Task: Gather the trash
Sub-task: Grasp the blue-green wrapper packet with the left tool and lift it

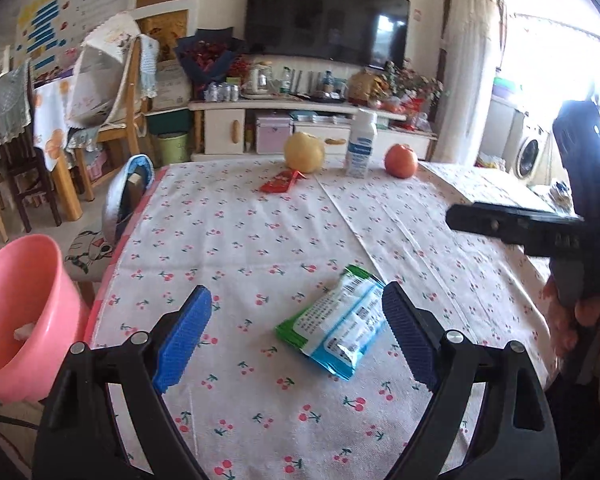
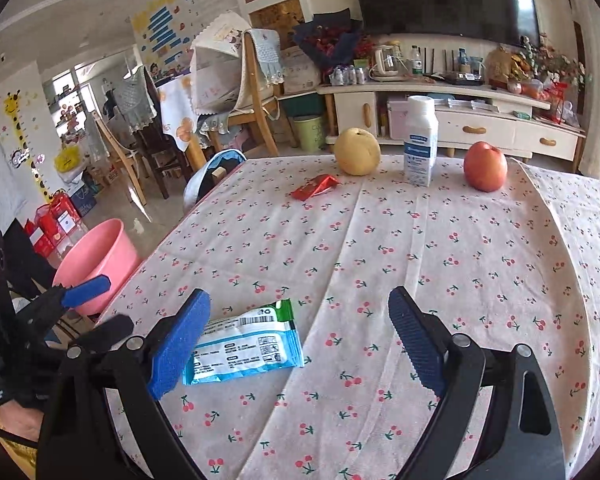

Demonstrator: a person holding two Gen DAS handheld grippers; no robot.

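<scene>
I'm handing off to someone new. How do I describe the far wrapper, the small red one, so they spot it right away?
Start at the table with the cherry-print cloth and look to its far edge, where a yellow pear, a white bottle and a red apple stand in a row. The red wrapper lies just in front of the pear. It is the only flat, crumpled item there.

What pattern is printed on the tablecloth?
Small red cherries with green stems on the white tablecloth, clearest in the right wrist view.
</scene>
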